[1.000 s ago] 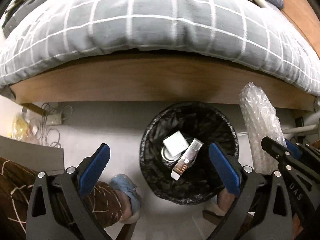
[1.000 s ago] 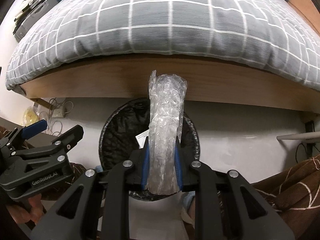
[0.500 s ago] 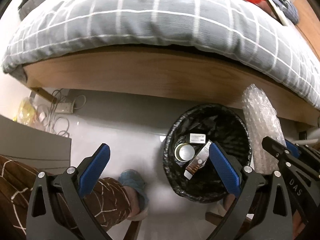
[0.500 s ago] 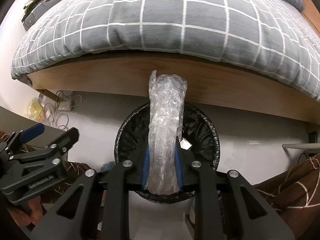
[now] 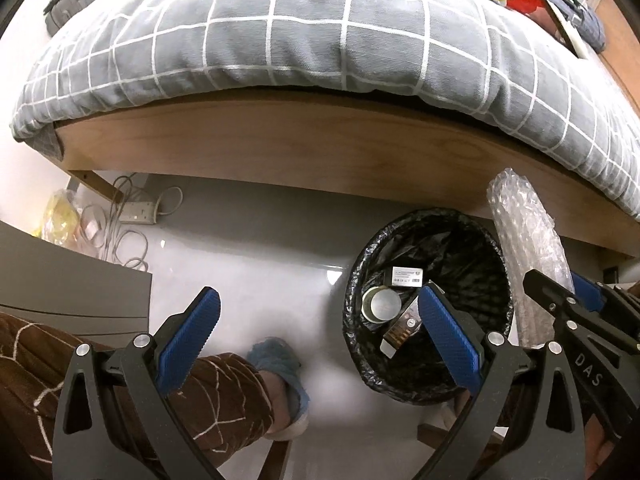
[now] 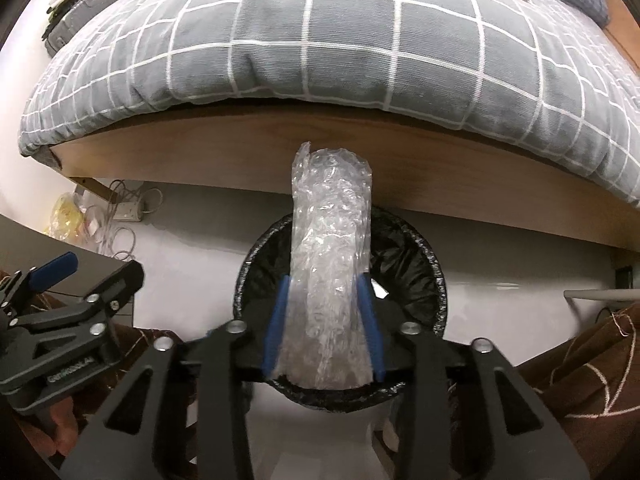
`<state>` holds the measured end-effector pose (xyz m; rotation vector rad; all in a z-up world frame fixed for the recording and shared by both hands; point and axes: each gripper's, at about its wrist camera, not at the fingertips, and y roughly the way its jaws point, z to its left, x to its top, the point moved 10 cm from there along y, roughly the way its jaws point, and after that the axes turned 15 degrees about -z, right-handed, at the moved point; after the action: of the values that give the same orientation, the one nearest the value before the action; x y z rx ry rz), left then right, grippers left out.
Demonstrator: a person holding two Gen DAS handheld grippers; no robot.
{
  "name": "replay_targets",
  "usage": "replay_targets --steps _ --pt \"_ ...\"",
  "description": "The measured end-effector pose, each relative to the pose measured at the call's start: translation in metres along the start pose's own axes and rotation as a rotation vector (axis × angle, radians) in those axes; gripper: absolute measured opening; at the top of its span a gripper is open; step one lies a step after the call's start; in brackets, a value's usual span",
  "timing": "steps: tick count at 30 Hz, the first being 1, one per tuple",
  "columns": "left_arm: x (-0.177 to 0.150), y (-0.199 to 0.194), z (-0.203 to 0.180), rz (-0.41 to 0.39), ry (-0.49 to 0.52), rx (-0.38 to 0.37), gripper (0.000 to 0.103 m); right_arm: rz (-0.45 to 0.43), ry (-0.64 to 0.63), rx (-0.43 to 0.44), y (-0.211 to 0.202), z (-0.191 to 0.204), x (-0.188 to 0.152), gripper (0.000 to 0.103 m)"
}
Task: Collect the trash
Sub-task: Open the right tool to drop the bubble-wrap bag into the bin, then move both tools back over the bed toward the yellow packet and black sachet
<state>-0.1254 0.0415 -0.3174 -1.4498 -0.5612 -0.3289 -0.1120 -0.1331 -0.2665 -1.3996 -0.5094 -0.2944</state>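
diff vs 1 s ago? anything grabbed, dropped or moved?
The left gripper swung left: the bin slid from the middle of its view to the right, and more floor and cables show. The bin moved nearer the middle of the right wrist view. Nothing grabbed or released. The right gripper stays clamped on the bubble wrap above the bin; the left stays open and empty; the bin's contents look the same.

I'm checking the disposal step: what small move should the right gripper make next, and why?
Probably open the right gripper: it is shut on the bubble wrap roll, which hangs above the mouth of the black-lined trash bin. The left gripper is open and empty, off to the side.
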Motion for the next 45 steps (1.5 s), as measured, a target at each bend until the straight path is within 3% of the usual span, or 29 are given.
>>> replay_targets --steps 2,14,29,45 --pt "0.003 -0.001 0.000 -0.006 -0.001 0.000 0.097 -0.013 0.005 -0.010 -0.001 -0.005 0.002 0.052" --pt "0.026 -0.023 -0.003 -0.077 0.000 -0.005 0.097 -0.163 -0.023 -0.061 -0.034 -0.027 0.030 0.094" --pt "0.085 -0.071 -0.036 -0.223 0.044 -0.067 0.097 -0.333 -0.013 -0.099 -0.093 -0.072 0.078 0.095" --pt "0.161 -0.077 -0.071 -0.281 0.063 -0.110 0.097 -0.481 0.002 -0.194 -0.129 -0.143 0.181 0.095"
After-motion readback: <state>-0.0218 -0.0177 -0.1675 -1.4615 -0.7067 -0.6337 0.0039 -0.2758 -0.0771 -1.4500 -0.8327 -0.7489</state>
